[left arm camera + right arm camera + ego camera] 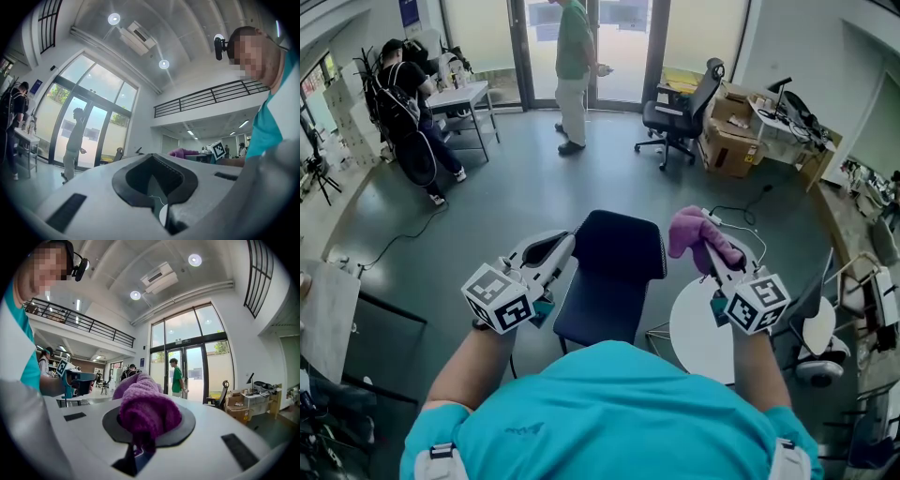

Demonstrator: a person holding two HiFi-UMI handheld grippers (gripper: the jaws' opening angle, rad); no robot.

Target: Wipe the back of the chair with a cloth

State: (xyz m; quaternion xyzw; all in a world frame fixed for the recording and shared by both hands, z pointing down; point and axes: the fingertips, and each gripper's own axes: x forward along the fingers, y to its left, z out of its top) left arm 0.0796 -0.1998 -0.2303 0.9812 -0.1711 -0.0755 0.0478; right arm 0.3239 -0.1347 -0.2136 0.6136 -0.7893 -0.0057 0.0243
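Note:
A dark navy chair (614, 272) stands right in front of me, with its back toward me, between my two hands. My right gripper (705, 242) is shut on a purple cloth (694, 230), held above and to the right of the chair's back without touching it. In the right gripper view the cloth (147, 413) bulges out from between the jaws. My left gripper (558, 246) hovers by the chair's left edge, its jaws shut with nothing in them. From the left gripper view the cloth (183, 152) shows far off.
A round white table (703, 328) stands close on the right of the chair. Farther back are a black office chair (684, 112), cardboard boxes (733, 141), a standing person in green (574, 66) and a person with a backpack (403, 103) by a desk (459, 94).

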